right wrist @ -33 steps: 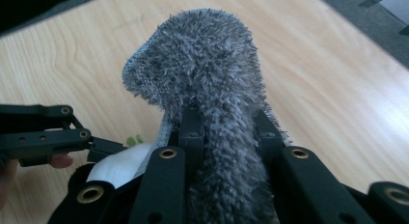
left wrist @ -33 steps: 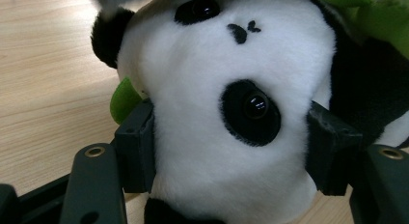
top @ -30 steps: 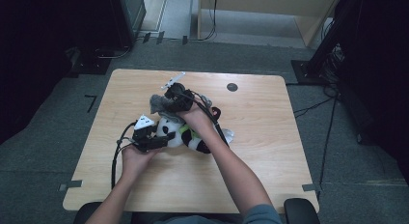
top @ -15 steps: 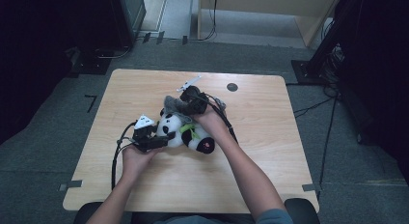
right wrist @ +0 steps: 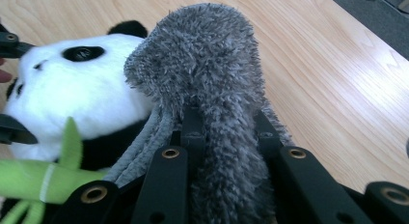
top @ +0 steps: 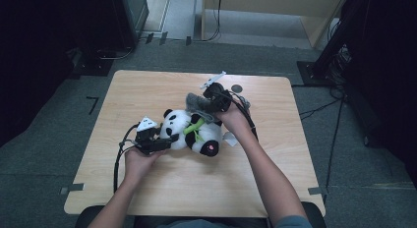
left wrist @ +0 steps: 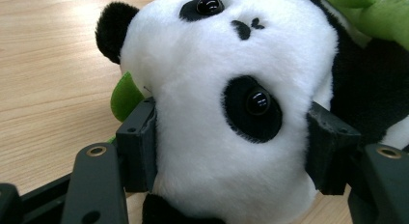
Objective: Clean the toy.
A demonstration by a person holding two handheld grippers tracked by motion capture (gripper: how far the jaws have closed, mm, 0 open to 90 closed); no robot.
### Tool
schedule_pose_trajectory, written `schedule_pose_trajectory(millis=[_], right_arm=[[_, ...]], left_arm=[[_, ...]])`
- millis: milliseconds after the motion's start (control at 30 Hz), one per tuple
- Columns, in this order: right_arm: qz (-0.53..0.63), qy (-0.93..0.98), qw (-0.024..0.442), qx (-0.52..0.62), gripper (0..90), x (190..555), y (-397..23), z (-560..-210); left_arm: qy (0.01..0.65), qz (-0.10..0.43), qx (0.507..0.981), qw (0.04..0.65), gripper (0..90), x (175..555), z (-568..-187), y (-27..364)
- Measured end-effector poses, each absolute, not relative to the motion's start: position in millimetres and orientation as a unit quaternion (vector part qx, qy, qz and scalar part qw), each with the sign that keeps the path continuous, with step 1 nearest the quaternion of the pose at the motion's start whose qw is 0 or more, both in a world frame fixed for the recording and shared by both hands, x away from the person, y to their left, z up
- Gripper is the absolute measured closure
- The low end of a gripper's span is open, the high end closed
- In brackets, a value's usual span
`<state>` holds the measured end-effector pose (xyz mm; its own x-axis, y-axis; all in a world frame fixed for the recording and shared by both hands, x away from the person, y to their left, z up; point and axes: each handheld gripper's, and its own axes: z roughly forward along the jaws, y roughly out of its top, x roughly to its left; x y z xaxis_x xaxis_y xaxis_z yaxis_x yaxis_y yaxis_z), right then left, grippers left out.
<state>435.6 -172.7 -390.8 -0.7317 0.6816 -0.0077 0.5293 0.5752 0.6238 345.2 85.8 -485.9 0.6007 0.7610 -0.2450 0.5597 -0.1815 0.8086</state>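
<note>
A black-and-white plush panda (top: pixel 206 134) holding a green bamboo sprig (top: pixel 193 128) lies on the wooden table (top: pixel 147 90), head toward the left. My left gripper (top: pixel 164 142) is shut on the panda's head; in the left gripper view the pads (left wrist: pixel 140 142) press into the white fur of the head (left wrist: pixel 231 50) from both sides. My right gripper (top: pixel 209 104) hovers just past the panda's body, shut on a grey fuzzy sock-like cloth (top: pixel 196 102). In the right gripper view the grey cloth (right wrist: pixel 207 69) rises between the jaws, with the panda (right wrist: pixel 82 89) behind at the left.
A small dark round disc (top: pixel 237 88) lies on the table near the far edge, just beyond the right gripper. A white tag (top: pixel 230 138) sticks out of the panda's right side. Dark equipment and cables stand on the floor around the table.
My right gripper has carried the grey cloth to the right, off the panda's head and past its body, uncovering the panda. The left gripper has kept still on the head.
</note>
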Motion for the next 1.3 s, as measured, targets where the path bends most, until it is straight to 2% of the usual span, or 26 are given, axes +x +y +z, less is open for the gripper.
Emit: schedule_pose_trajectory(millis=[233, 367, 500, 833, 1300], right_arm=[[0.321, 0.869, 0.137, 0.351, 74.3, 437.1, -187.6, -385.0], [0.342, 0.855, 0.157, 0.357, 74.2, 435.8, -196.0, -372.0], [0.361, 0.843, 0.157, 0.367, 73.9, 431.4, -206.4, -361.6], [0.357, 0.852, 0.137, 0.357, 73.2, 409.4, -206.7, -391.6], [0.402, 0.826, 0.156, 0.364, 72.7, 381.4, -237.5, -396.5]], left_arm=[[0.431, 0.108, 0.763, 0.469, 32.5, 344.7, -485.9, 86.2], [0.429, 0.111, 0.762, 0.471, 32.0, 344.0, -486.4, 86.3], [0.435, 0.111, 0.761, 0.469, 31.9, 344.0, -485.2, 84.9], [0.443, 0.106, 0.761, 0.462, 32.8, 344.9, -483.4, 83.5], [0.441, 0.102, 0.761, 0.464, 31.7, 344.9, -484.1, 84.4]])
